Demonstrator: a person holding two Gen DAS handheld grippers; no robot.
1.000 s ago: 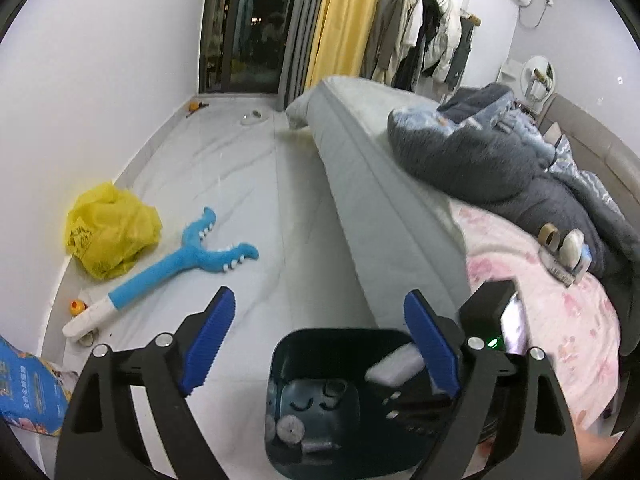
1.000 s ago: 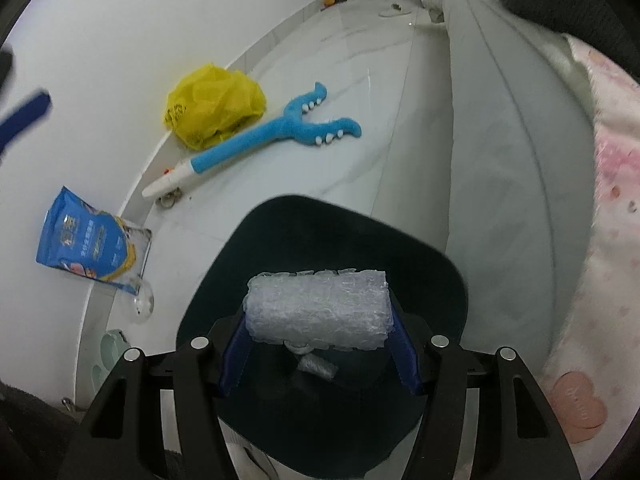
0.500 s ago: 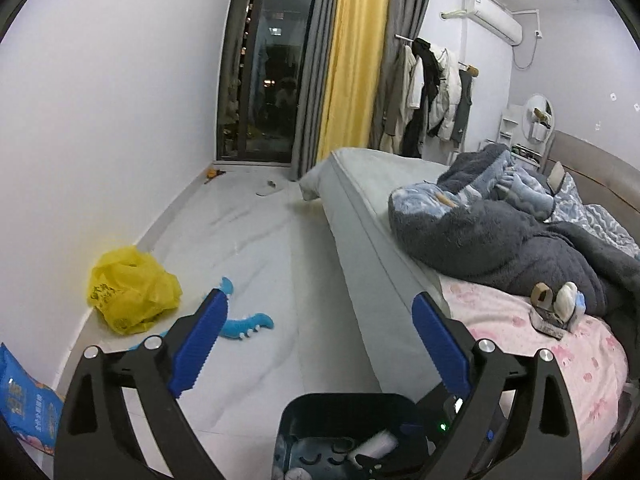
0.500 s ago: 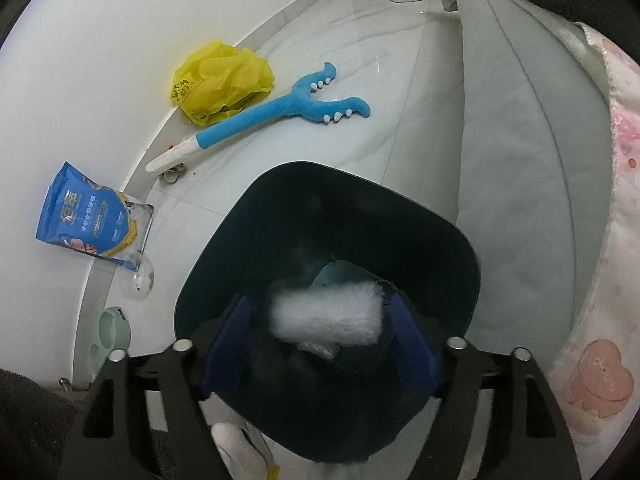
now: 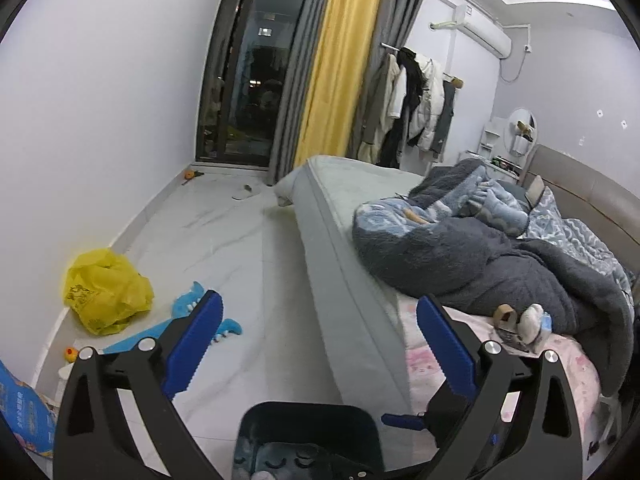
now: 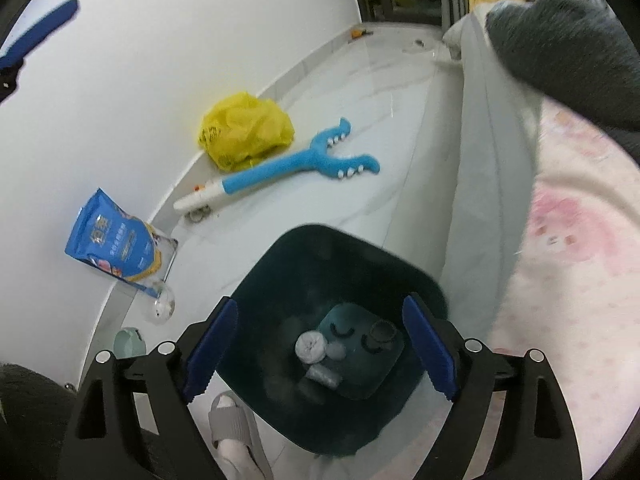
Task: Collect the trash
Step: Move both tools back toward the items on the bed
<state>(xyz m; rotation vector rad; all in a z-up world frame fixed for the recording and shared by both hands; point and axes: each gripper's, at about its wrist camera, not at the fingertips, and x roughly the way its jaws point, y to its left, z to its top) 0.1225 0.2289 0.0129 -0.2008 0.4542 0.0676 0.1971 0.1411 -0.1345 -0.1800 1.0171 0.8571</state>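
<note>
A dark teal trash bin (image 6: 276, 264) stands on the floor beside the bed; its rim also shows in the left wrist view (image 5: 308, 410). At its bottom lie a white bubble-wrap roll (image 6: 311, 347), a clear wad and a dark ring. My right gripper (image 6: 320, 352) is open and empty, directly above the bin. My left gripper (image 5: 320, 344) is open and empty, raised above the bin and facing the room. A tape roll (image 5: 505, 315) and white wads (image 5: 530, 320) lie on the bed.
A yellow plastic bag (image 6: 244, 136), a blue toothed toy stick (image 6: 288, 168) and a blue pouch (image 6: 116, 236) lie along the wall. The bed (image 5: 352, 280) with grey blankets (image 5: 480, 256) fills the right. A grey slipper (image 6: 236, 428) is beside the bin.
My right gripper opened and the bubble-wrap roll dropped into the bin. My left gripper rose and tilted up toward the room.
</note>
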